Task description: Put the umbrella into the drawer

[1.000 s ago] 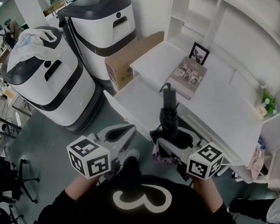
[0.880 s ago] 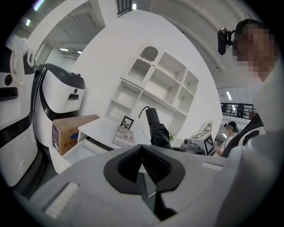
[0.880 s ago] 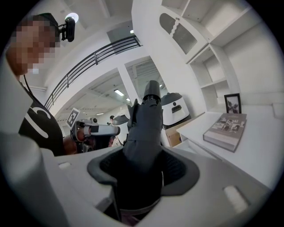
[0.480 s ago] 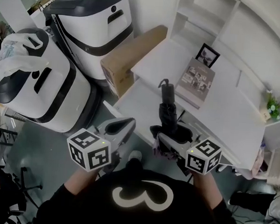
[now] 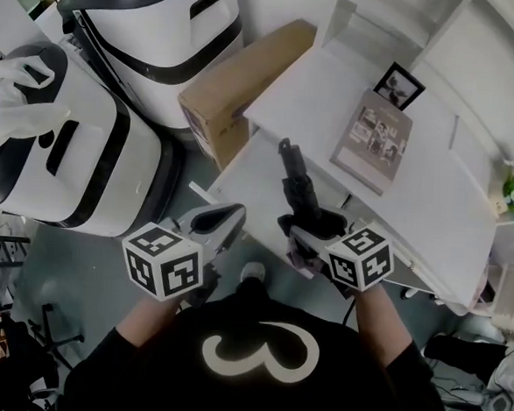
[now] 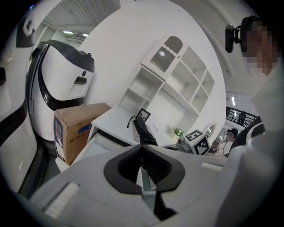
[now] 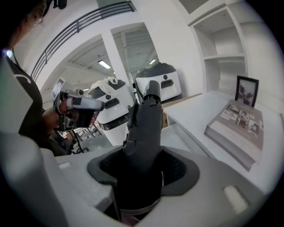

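The umbrella [image 5: 298,193] is folded, black, and held in the air by the right gripper [image 5: 307,237]. Its long axis runs from the jaws away from the person, slanting a little to the left in the head view. The free end, which carries a small cord loop, points toward the back of the white desk [image 5: 432,208]. In the right gripper view the umbrella [image 7: 144,126] rises straight out from between the jaws. The right gripper [image 7: 142,179] is clamped on the lower part of the umbrella, its dark pads pressed against both sides of the bundled fabric.

From above, the free end hangs over the open drawer [image 5: 246,177], which juts out of the desk front; how high above it is hard to judge.

The left gripper [image 5: 224,217] is held beside the right one, apart from the umbrella, near the drawer's front corner. In its own view the left gripper [image 6: 143,167] has its jaws together, or very nearly, with nothing between them. Beyond it, the umbrella [image 6: 143,131] shows slanting up over the drawer.

A book [image 5: 373,140] lies on the desk.
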